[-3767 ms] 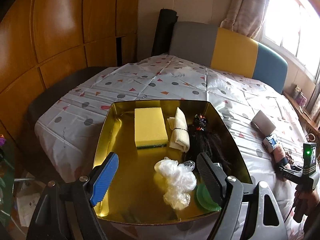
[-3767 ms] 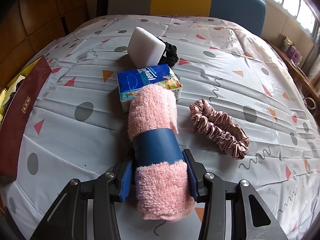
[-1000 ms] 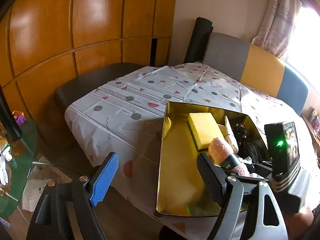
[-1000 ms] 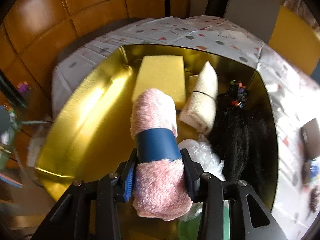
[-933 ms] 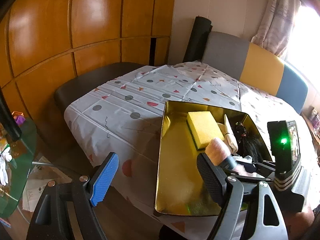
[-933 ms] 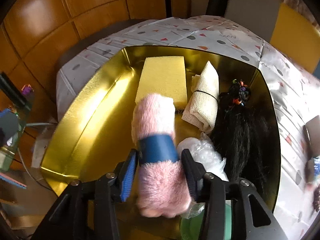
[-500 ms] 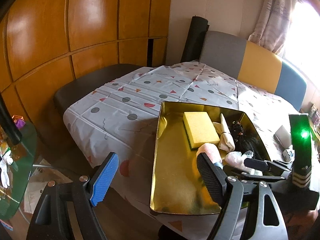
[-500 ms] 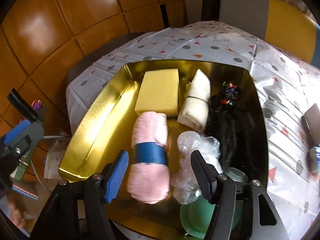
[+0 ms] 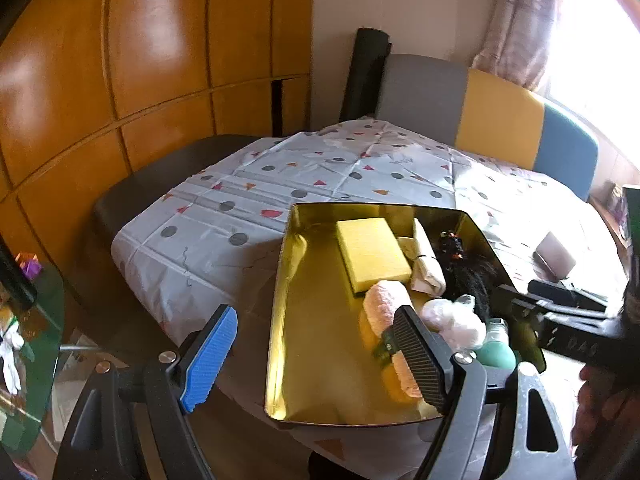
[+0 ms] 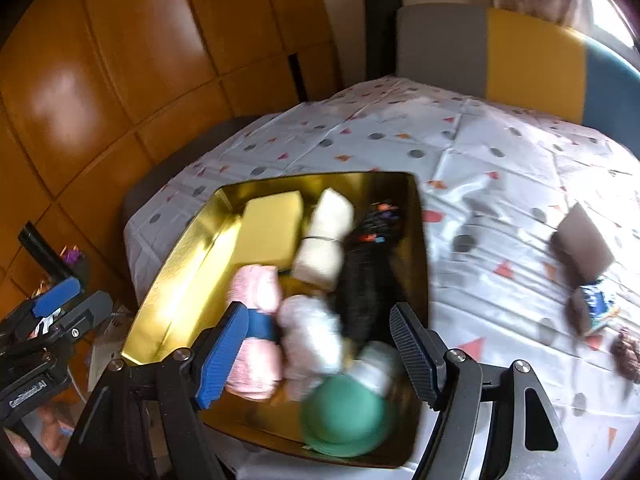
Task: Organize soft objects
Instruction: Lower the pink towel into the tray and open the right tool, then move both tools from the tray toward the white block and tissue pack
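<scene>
The gold tray (image 10: 180, 272) holds a yellow sponge (image 10: 272, 228), a cream rolled cloth (image 10: 324, 240), a black hairpiece (image 10: 368, 276), a white plastic bag (image 10: 312, 336) and a green round thing (image 10: 344, 416). The pink towel roll (image 10: 256, 292) with its blue band lies in the tray beside the bag. My right gripper (image 10: 318, 356) hovers above the tray's near end, its jaws opening, nothing pressed between the pads. My left gripper (image 9: 316, 356) stands open and empty over the tray's (image 9: 280, 300) near left side, the towel (image 9: 386, 304) beyond its black finger.
On the patterned tablecloth (image 10: 480, 168) to the right lie a grey-white block (image 10: 580, 240), a blue tissue packet (image 10: 596, 304) and a dark pink scrunchie (image 10: 628, 352). A striped headboard (image 10: 532, 60) stands behind and wood panels (image 10: 120, 80) to the left. A hand (image 9: 600, 400) shows at the right edge.
The right gripper let go of the pink towel, which now lies in the tray, then opened wider and pulled up and back. The left gripper drifted slightly.
</scene>
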Action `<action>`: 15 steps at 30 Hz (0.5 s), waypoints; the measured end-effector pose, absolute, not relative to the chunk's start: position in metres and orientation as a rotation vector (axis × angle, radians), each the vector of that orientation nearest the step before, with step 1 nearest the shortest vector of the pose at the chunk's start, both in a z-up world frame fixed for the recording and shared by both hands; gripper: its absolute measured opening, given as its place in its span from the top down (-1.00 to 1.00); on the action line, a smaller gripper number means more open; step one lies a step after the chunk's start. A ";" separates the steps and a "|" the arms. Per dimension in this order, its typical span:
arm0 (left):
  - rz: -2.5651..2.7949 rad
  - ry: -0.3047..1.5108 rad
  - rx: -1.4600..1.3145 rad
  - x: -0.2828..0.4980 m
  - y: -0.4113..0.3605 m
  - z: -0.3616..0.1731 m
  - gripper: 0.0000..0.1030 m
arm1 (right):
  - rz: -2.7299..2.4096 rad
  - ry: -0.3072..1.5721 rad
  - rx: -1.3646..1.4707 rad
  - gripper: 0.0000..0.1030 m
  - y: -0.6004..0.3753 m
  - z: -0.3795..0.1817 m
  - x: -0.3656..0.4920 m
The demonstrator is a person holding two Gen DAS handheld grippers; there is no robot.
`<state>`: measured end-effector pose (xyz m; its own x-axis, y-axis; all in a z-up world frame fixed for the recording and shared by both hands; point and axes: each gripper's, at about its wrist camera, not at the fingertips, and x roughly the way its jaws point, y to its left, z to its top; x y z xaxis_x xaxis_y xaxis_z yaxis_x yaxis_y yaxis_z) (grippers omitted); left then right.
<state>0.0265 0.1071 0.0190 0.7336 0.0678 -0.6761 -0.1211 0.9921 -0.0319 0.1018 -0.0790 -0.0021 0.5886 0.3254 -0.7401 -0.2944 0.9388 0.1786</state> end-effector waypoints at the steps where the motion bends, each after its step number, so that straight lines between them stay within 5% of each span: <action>1: 0.099 0.740 -0.068 0.027 0.104 0.019 -0.59 | 0.347 0.863 0.040 -0.44 -0.087 0.000 0.102; 15: -0.011 0.739 0.022 0.042 0.054 0.030 -0.59 | 0.026 0.838 0.020 -0.51 -0.238 0.006 0.092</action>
<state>0.0416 0.0545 0.0296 0.7393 -0.0022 -0.6734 0.0178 0.9997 0.0163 0.0918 -0.2384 0.0064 0.6683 0.0310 -0.7432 -0.0155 0.9995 0.0278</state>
